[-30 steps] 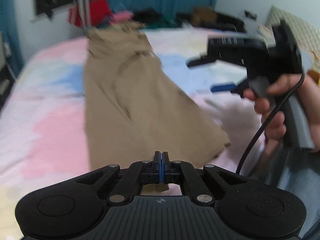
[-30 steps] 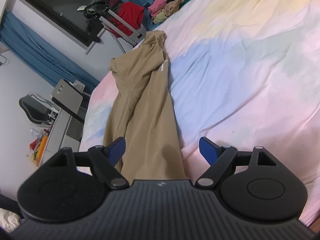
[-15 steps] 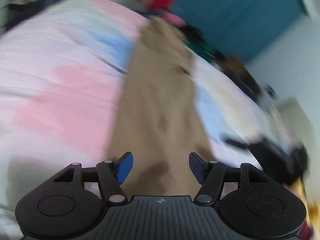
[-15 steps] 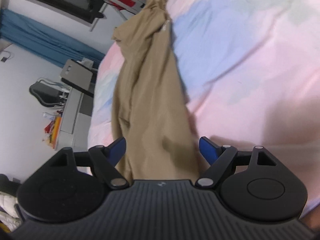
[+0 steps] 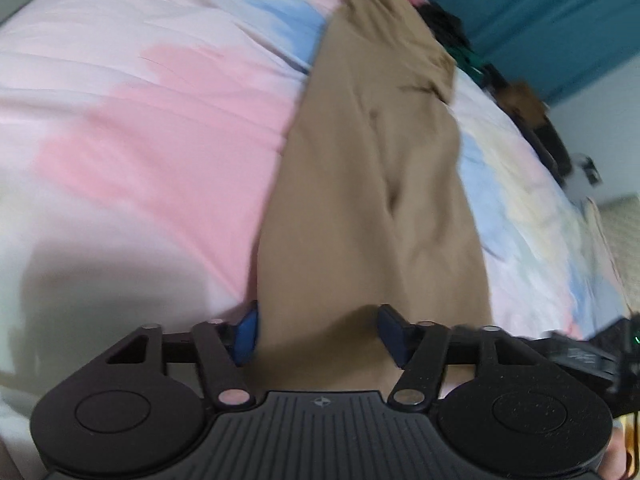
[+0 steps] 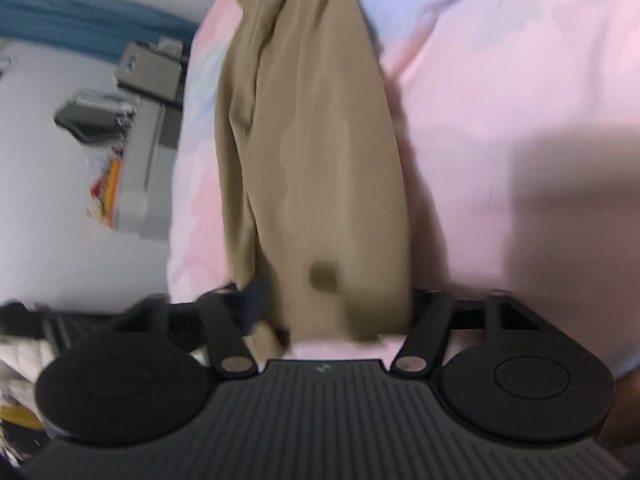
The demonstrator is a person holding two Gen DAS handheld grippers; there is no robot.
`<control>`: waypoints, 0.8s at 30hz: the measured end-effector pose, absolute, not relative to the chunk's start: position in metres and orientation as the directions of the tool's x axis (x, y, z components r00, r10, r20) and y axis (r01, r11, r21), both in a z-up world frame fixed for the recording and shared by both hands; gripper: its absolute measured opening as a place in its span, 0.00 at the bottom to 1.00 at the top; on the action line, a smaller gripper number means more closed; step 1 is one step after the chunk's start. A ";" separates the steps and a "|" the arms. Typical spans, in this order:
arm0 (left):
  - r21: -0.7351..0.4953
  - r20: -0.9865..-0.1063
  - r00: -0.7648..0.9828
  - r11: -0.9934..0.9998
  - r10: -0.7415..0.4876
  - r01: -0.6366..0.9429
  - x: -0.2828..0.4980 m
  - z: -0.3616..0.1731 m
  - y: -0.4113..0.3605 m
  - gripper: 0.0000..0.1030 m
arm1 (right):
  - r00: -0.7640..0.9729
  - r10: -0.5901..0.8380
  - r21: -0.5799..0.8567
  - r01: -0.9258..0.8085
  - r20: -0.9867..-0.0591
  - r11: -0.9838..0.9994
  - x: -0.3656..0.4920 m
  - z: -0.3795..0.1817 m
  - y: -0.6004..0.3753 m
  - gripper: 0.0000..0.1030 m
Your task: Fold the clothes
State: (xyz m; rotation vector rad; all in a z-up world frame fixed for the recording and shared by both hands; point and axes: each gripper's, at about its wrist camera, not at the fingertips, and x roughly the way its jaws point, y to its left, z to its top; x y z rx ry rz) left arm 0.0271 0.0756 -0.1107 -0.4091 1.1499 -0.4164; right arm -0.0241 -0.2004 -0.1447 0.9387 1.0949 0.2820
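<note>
Pastel bedsheet (image 5: 140,128) fills both blurry views, with tan pants (image 5: 376,200) stretched lengthwise along it. Left gripper (image 5: 318,332) is spread wide, the near hem between its blue pads (image 5: 245,334). Right gripper (image 6: 332,316) looks spread too, but cloth hides its tips. Only the right view shows a grey desk (image 6: 140,152).

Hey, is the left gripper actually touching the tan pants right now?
Cannot tell. In the left wrist view the open left gripper straddles the near end of the tan pants, fabric lying between its blue fingers, but motion blur hides any contact or gap.
</note>
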 end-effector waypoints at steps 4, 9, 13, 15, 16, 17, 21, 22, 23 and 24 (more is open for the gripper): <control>-0.528 -0.757 0.348 0.831 -0.553 0.173 0.014 -0.109 0.065 0.30 | 0.484 0.571 0.717 0.191 -0.663 0.671 -0.041 -0.129 -0.186 0.14; -0.628 -0.640 0.411 0.750 -0.649 0.205 -0.001 -0.095 0.076 0.07 | 0.618 0.501 0.728 0.176 -0.606 0.663 -0.060 -0.099 -0.202 0.09; -0.736 -0.485 0.493 0.642 -0.722 0.214 -0.016 -0.076 0.090 0.06 | 0.701 0.454 0.711 0.108 -0.550 0.695 -0.080 -0.065 -0.213 0.08; -0.763 -0.430 0.519 0.605 -0.738 0.229 -0.025 -0.064 0.092 0.06 | 0.734 0.445 0.712 0.073 -0.512 0.698 -0.090 -0.044 -0.220 0.08; -0.766 -0.417 0.525 0.597 -0.742 0.236 -0.031 -0.056 0.093 0.06 | 0.749 0.442 0.713 0.058 -0.494 0.699 -0.096 -0.034 -0.223 0.08; -0.768 -0.404 0.528 0.591 -0.747 0.247 -0.035 -0.048 0.091 0.05 | 0.763 0.438 0.713 0.043 -0.476 0.700 -0.101 -0.024 -0.226 0.08; -0.744 -0.366 0.532 0.584 -0.763 0.324 -0.064 -0.008 0.081 0.05 | 0.812 0.405 0.679 -0.014 -0.420 0.734 -0.128 0.017 -0.231 0.07; -0.735 -0.358 0.532 0.583 -0.767 0.346 -0.072 0.003 0.078 0.05 | 0.822 0.400 0.672 -0.028 -0.405 0.740 -0.136 0.027 -0.233 0.06; -0.725 -0.350 0.532 0.583 -0.771 0.367 -0.080 0.014 0.075 0.05 | 0.829 0.398 0.668 -0.039 -0.393 0.743 -0.145 0.034 -0.236 0.06; -0.717 -0.343 0.529 0.580 -0.776 0.386 -0.090 0.025 0.071 0.05 | 0.835 0.396 0.664 -0.050 -0.381 0.746 -0.154 0.041 -0.239 0.06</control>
